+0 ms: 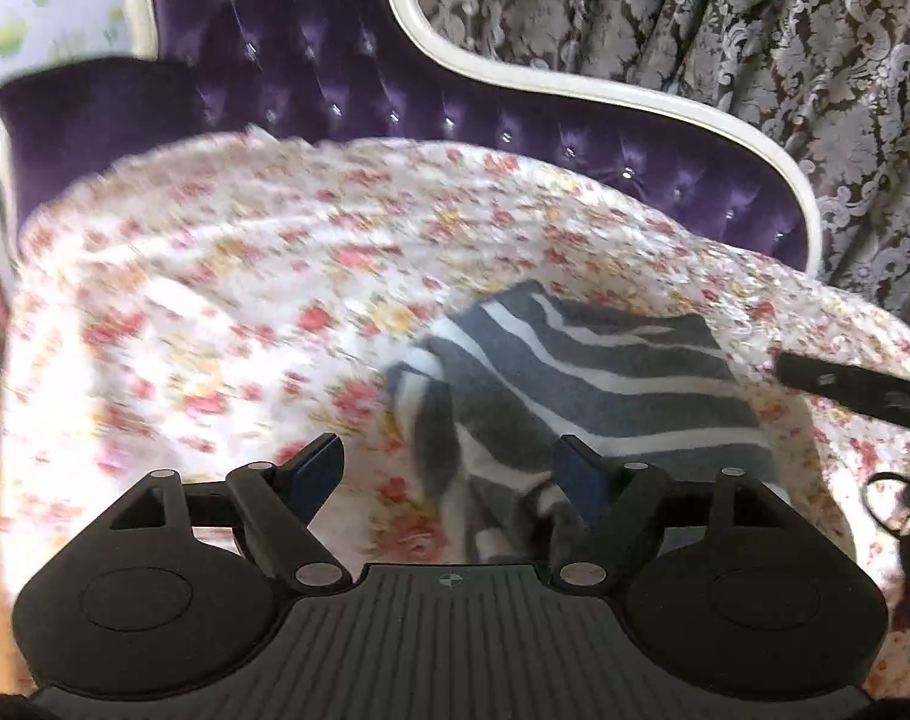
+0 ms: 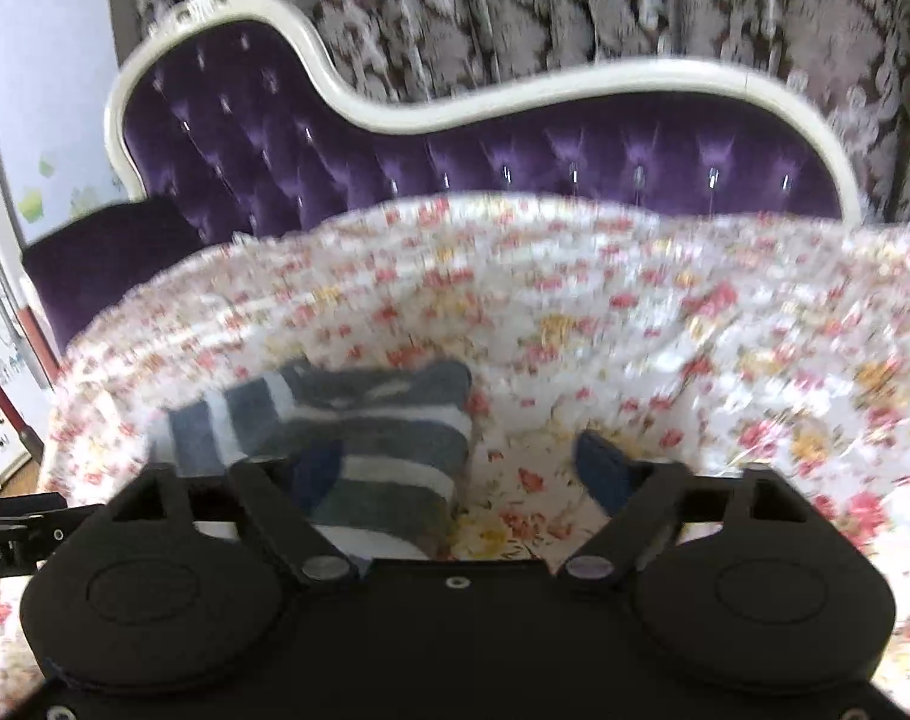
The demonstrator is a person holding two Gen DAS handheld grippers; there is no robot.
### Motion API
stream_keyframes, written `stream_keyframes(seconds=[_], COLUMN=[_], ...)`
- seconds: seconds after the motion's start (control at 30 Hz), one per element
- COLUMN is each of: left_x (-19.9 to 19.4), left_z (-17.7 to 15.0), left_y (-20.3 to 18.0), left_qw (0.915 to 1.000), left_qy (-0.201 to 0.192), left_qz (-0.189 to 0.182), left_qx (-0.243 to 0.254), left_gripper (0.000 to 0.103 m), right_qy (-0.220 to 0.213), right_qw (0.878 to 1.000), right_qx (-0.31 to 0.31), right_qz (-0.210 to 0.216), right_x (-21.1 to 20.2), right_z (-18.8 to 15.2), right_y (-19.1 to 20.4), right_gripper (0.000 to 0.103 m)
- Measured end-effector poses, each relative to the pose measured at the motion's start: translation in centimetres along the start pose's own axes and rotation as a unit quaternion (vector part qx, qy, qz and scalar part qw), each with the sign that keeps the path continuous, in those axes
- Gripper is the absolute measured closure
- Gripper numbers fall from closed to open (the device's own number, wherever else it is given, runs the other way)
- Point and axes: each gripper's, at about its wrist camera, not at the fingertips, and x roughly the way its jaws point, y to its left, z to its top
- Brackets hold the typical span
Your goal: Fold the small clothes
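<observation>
Left wrist view, grey white-striped garment [image 1: 574,384] rumpled on floral sheet [image 1: 215,300], both hand-held grippers [image 1: 449,468] [image 2: 460,462] wide.

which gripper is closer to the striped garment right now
Too close to call. The open left gripper has the striped garment between its fingers toward the right one; the open right gripper has it by its left finger.

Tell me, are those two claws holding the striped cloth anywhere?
No. Both the left gripper and right gripper stand open over the striped garment, gripping nothing.
</observation>
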Motion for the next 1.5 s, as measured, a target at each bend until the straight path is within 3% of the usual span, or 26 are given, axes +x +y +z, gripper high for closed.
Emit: stream_keyframes(seconds=[0.13,0.23,0.43,0.67,0.9,1.5], left_x=[-2.4,-3.7,-5.3,-6.5,-7.3,-7.7], left_z=[-0.3,-1.2,-2.5,-3.4,-4.2,-6.1], left_y=[-1.2,-2.0,-2.7,-2.9,-2.7,-2.8], left_qw=[0.9982,0.9967,0.9965,0.9968,0.9968,0.9942], left_qy=[0.011,0.021,0.042,0.050,0.062,0.095], left_qz=[0.052,0.065,0.065,0.059,0.050,0.051], left_qx=[0.026,0.043,0.032,0.019,0.004,-0.002], left_gripper=[0.027,0.027,0.027,0.027,0.027,0.027], right_qy=[-0.022,-0.015,0.004,0.037,0.064,0.094], right_qw=[1.000,1.000,1.000,0.997,0.997,0.995], right_qx=[-0.007,-0.006,0.000,0.001,0.008,-0.007], right_qz=[-0.001,-0.003,0.004,-0.061,-0.042,-0.040], right_x=[-3.4,-5.0,-7.3,-9.1,-10.4,-11.4], right_z=[-0.1,-0.8,-2.7,-4.0,-5.4,-6.7], right_y=[1.2,2.1,3.6,5.0,5.4,5.5], right_gripper=[0.000,0.000,0.001,0.001,0.001,0.001])
